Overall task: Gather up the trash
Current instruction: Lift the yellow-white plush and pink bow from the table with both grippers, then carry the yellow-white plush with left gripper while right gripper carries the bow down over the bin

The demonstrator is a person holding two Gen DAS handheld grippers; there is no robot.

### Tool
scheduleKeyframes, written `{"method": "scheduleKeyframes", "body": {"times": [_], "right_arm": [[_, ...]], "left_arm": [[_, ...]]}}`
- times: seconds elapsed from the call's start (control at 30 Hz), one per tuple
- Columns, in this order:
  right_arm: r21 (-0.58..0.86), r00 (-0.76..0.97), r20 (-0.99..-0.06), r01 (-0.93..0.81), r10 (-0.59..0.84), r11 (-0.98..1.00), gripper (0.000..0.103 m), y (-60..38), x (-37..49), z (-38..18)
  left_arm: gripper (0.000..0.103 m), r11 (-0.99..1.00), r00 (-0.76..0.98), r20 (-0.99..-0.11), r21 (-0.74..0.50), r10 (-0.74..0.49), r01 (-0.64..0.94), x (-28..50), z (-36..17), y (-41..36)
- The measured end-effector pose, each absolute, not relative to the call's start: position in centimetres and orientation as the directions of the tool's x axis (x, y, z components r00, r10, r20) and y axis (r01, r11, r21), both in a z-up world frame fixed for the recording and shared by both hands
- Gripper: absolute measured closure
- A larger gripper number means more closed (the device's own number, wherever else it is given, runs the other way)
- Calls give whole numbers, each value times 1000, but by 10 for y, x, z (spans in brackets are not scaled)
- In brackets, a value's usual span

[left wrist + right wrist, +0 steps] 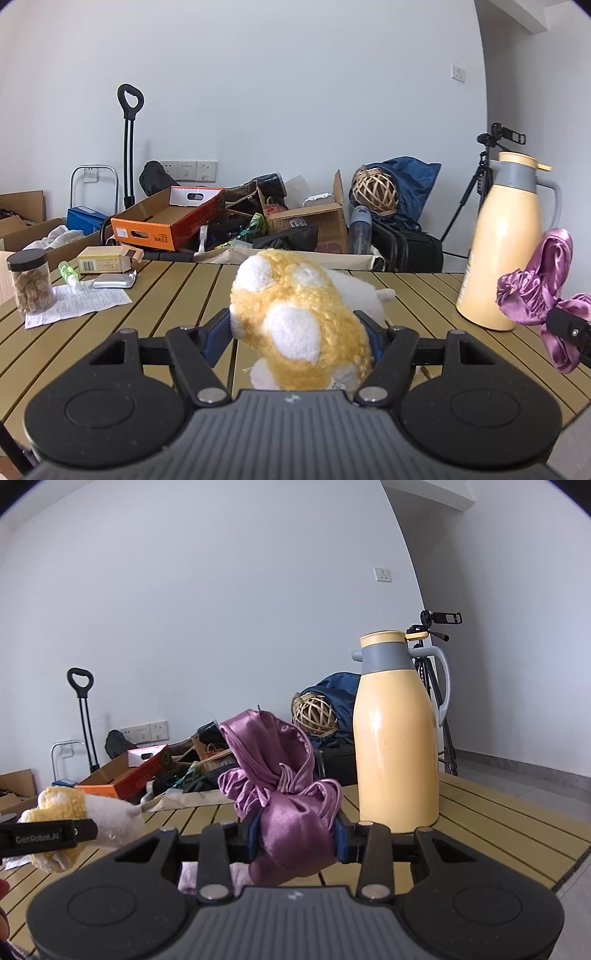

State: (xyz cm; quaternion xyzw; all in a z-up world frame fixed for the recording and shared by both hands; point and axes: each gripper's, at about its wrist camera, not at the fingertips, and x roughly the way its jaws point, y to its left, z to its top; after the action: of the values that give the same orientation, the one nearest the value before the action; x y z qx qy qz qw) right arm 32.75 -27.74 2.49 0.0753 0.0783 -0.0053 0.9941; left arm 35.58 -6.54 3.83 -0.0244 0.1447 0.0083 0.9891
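Slatted wooden tabletop up front, a white wall behind, and a heap of cardboard boxes and bags piled on the floor beyond. Left gripper has its blue pads pinched on a yellow-and-white plush toy, lifted clear of the slats. Right gripper squeezes a bundle of shiny purple cloth between its fingers, also off the table. Just behind the cloth stands a tall cream thermos jug, upright on the slats. Off to the far left sit a jar of brown snacks, a printed paper sheet, a small green bottle and a tan carton.
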Motion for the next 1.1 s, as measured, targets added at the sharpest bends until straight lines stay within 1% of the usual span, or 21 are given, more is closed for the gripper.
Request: {"method": "scheduleKeyframes", "body": {"times": [0.2, 0.4, 0.5, 0.57, 0.7, 0.8, 1.1], "right_arm": [[133, 985, -173, 2, 21, 991, 66, -271, 295, 17], [125, 981, -192, -8, 33, 992, 66, -266, 265, 10], [129, 978, -204, -14, 40, 992, 66, -265, 252, 5], [129, 976, -215, -17, 44, 992, 66, -264, 244, 0], [126, 969, -241, -22, 52, 992, 66, -261, 234, -9], [133, 963, -261, -30, 64, 991, 66, -258, 228, -14], [128, 947, -300, -76, 111, 989, 66, -250, 209, -26]], "left_arm": [[32, 1000, 960, -281, -12, -11, 8, 318, 26, -63], [32, 999, 958, -286, -22, -31, 26, 286, 22, -59], [38, 999, 957, -287, -24, -48, 44, 269, 19, -59], [51, 998, 951, -301, -20, -67, 64, 262, 16, -60], [52, 995, 937, -335, -19, -94, 94, 256, 3, -61], [56, 993, 918, -380, -27, -115, 113, 260, -10, -63], [57, 989, 895, -423, -9, -139, 149, 243, -24, -64]]}}
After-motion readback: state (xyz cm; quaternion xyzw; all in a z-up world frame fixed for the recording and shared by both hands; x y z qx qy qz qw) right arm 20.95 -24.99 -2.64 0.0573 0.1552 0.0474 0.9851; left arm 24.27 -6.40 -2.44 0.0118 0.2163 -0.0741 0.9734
